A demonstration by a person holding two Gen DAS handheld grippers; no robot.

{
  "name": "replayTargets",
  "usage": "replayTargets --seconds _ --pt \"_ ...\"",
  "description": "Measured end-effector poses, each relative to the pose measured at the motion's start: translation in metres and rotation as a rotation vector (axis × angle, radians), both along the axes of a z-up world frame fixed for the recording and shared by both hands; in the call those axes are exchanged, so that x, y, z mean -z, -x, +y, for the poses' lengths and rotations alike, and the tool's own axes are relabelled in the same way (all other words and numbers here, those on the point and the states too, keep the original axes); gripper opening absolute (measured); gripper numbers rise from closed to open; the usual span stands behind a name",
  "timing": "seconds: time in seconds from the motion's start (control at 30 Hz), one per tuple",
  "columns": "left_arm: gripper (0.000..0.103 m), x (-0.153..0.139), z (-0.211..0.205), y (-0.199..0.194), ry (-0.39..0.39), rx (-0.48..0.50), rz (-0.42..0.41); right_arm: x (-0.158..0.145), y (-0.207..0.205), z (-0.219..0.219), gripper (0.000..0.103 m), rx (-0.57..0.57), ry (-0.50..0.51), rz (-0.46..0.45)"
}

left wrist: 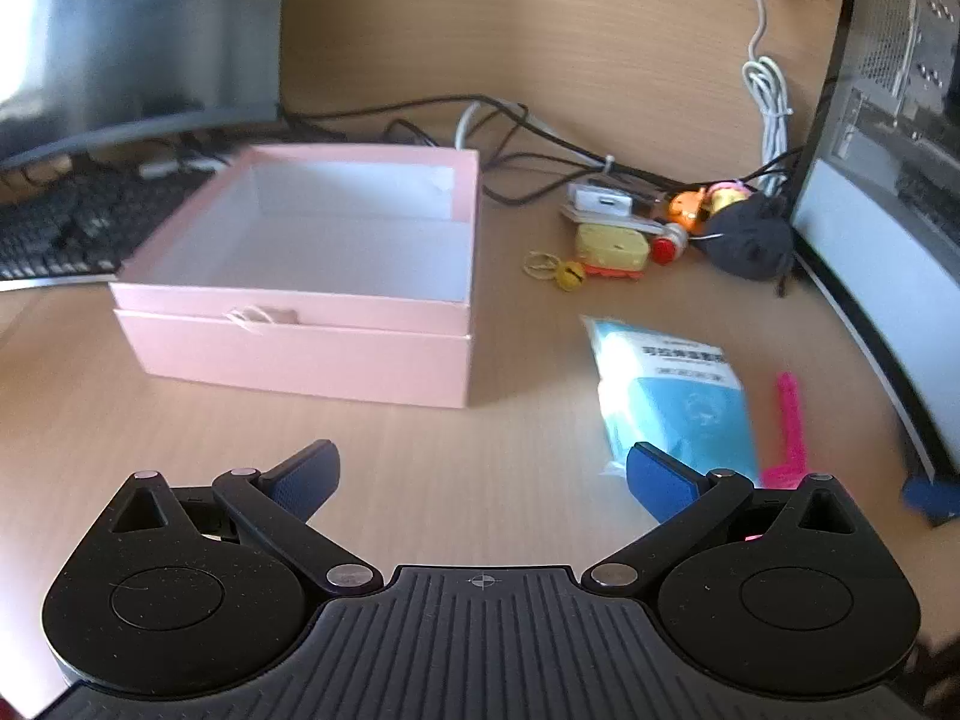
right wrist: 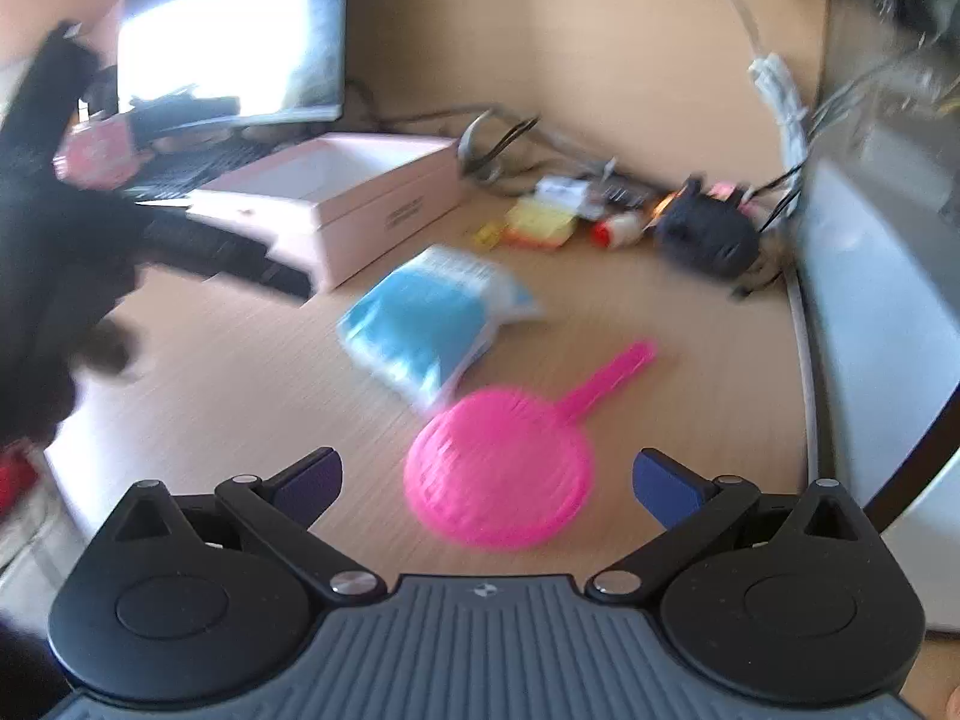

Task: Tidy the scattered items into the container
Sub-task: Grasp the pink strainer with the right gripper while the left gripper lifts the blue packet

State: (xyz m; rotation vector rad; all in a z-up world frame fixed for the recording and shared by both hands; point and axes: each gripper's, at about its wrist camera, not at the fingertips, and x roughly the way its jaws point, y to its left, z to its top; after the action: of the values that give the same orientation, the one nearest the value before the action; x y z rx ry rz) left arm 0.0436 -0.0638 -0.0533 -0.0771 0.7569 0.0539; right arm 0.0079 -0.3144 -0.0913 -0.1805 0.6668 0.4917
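An open pink box point(left wrist: 300, 324) stands on the wooden desk; it also shows in the right wrist view point(right wrist: 336, 192). Its white inside looks empty. A blue packet point(left wrist: 672, 390) lies to the right of it, also seen from the right wrist point(right wrist: 426, 324). A pink round strainer point(right wrist: 498, 468) with a handle lies just beyond my right gripper point(right wrist: 486, 480), which is open and empty. Its handle point(left wrist: 789, 420) shows in the left wrist view. My left gripper point(left wrist: 480, 480) is open and empty, short of the box. Small toys point(left wrist: 612, 246) and a black pouch point(left wrist: 747, 240) lie at the back right.
A monitor point(left wrist: 120, 42) and keyboard point(left wrist: 66, 228) stand to the left behind the box. Cables point(left wrist: 540, 132) run along the back. A computer case point(left wrist: 888, 180) walls the right side. The other hand's dark sleeve point(right wrist: 54, 228) fills the left of the right wrist view.
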Motion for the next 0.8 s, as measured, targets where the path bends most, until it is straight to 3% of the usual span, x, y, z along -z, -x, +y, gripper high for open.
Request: replayTargets --seconds 0.17,0.23,0.3,0.4,0.5,0.63,0.8 --pt "0.103 -0.006 -0.006 0.004 0.031 0.027 -0.016 0.011 -0.026 0.017 0.103 0.0 0.03 -0.016" --pt "0.103 -0.009 -0.012 0.002 0.031 0.053 -0.012 0.016 -0.034 0.023 0.094 -0.016 0.048 -0.011" --pt "0.103 -0.011 -0.018 0.0 0.025 0.082 -0.008 0.02 -0.04 0.026 0.07 -0.035 0.063 0.037" --pt "0.103 -0.01 -0.03 -0.009 0.018 0.127 0.01 0.016 -0.036 0.019 0.063 -0.019 0.065 0.046" --pt "0.103 -0.005 -0.049 -0.024 -0.003 0.195 0.039 0.009 -0.023 0.007 0.063 0.008 0.065 0.03" --pt "0.103 0.009 -0.079 -0.043 -0.114 0.243 0.06 0.007 -0.006 -0.005 0.063 0.029 0.106 0.031" --pt "0.103 0.02 -0.099 -0.057 -0.106 0.288 0.083 0.006 0.004 -0.01 0.063 0.026 0.149 0.018"
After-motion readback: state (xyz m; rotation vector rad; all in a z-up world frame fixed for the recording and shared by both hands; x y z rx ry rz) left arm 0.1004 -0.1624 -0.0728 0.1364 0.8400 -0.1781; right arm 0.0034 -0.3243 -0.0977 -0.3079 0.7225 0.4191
